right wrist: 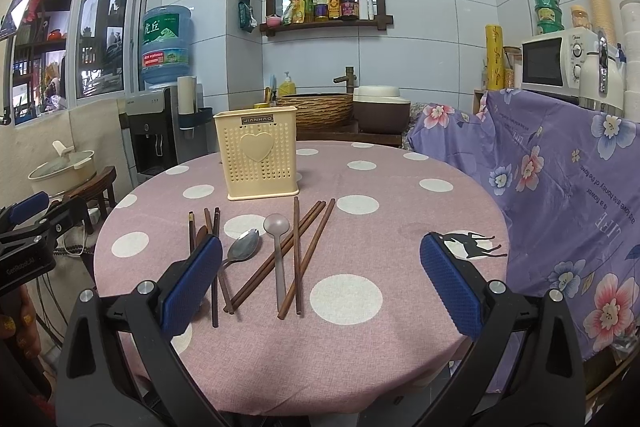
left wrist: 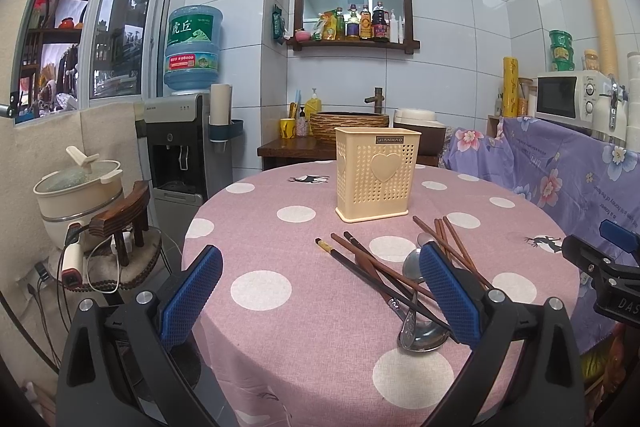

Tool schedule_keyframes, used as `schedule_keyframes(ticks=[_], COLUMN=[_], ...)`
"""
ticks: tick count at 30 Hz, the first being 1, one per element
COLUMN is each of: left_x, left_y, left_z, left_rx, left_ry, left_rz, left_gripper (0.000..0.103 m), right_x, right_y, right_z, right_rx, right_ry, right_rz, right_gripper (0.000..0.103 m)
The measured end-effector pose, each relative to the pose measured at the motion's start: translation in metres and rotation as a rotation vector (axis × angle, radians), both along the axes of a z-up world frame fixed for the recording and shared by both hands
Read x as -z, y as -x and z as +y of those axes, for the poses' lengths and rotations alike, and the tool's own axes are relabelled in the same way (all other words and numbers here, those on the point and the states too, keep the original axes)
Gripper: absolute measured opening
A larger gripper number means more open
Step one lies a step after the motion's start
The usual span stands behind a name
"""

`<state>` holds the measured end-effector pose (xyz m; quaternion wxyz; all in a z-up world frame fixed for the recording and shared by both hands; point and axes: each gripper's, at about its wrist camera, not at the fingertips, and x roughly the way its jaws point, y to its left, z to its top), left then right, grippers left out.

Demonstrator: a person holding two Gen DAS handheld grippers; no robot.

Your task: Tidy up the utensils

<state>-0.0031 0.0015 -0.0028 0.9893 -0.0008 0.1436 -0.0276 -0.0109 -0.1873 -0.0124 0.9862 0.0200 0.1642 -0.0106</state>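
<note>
Left gripper (left wrist: pixel 320 291): fingers spread wide, holding nothing, positioned above the near-left part of the bench (left wrist: pixel 280 347). Right gripper (right wrist: pixel 320 283): fingers likewise spread, holding nothing, above the near-right part of the bench.

Holder (right wrist: pixel 256 155): cream, perforated, heart emblem on the front face, standing upright near the bench centre, apart from the loose utensils.

Chopsticks (right wrist: pixel 298 259): brown, lying flat in front of the holder, several crossing one another. A further group (right wrist: pixel 216 267) lies to their left, partly hidden behind the right gripper's left finger (right wrist: pixel 192 283).

Metal spoon (right wrist: pixel 245 251): flat on the bench between the two groups. Grey spoon (right wrist: pixel 278 255): lies among the chopsticks, bowl toward the holder.
</note>
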Motion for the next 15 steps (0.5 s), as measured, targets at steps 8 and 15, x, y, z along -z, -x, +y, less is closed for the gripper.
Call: schedule_keyframes(ticks=[8,15], left_x=[0.0036,0.0064], left_y=[0.0009,0.0005], left_z=[0.0031,0.0046], left_rx=[-0.002,-0.004], left_ry=[0.000,0.000], left_rz=[0.004,0.007], left_gripper=[0.098,0.098], right_x=[0.0009,0.0029], right_y=[-0.0013,-0.0024], right_z=[0.0007,0.0005], right_rx=[0.001,0.001], right_ry=[-0.001,-0.002], right_rz=[0.003,0.010], right_gripper=[0.098,0.098])
